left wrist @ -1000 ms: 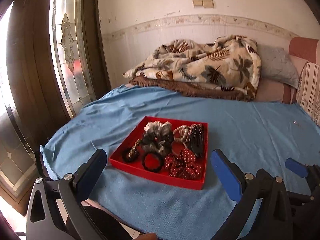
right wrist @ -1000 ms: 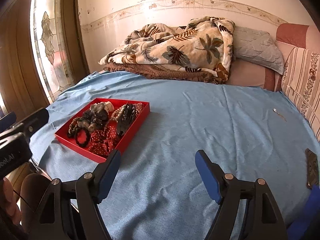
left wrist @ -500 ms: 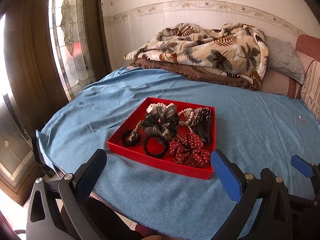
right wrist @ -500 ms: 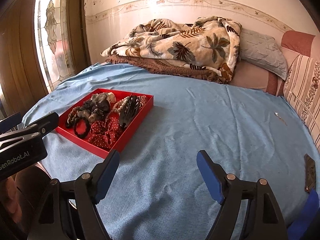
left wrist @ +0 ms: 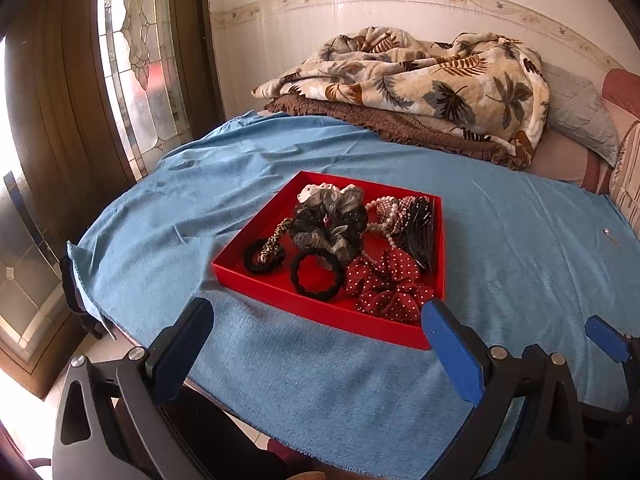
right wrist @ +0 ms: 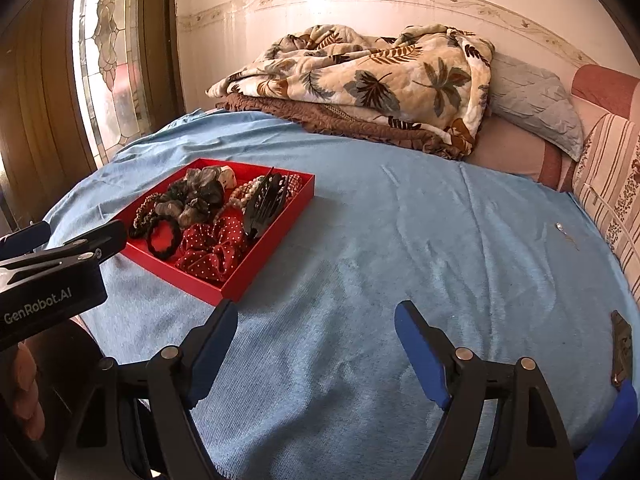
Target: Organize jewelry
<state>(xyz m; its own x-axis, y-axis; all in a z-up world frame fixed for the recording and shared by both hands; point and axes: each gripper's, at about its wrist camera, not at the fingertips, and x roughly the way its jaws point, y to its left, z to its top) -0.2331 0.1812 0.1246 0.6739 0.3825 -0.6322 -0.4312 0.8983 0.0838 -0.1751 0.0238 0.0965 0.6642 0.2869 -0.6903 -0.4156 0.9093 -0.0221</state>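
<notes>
A red tray [left wrist: 256, 280] [right wrist: 264, 272] sits on the blue bedcover. It holds a grey scrunchie [left wrist: 332, 224], a black hair tie [left wrist: 316, 274], a red polka-dot scrunchie [left wrist: 386, 284], a black claw clip [left wrist: 420, 232], a pearl bracelet [left wrist: 384, 210] and a small leopard-and-black tie [left wrist: 266, 250]. My left gripper [left wrist: 316, 344] is open and empty, just short of the tray's near edge. My right gripper [right wrist: 316, 344] is open and empty over bare cover, right of the tray.
A leaf-print blanket [left wrist: 424, 80] and pillows [right wrist: 532, 104] lie at the back against the wall. A stained-glass door [left wrist: 136, 60] stands at left. A small shiny item [right wrist: 560, 227] and a dark flat object [right wrist: 622, 344] lie at the right of the cover.
Both grippers have moved forward toward the bed and tilted down; the tray looms larger and closer to the left gripper. Both stay open.
</notes>
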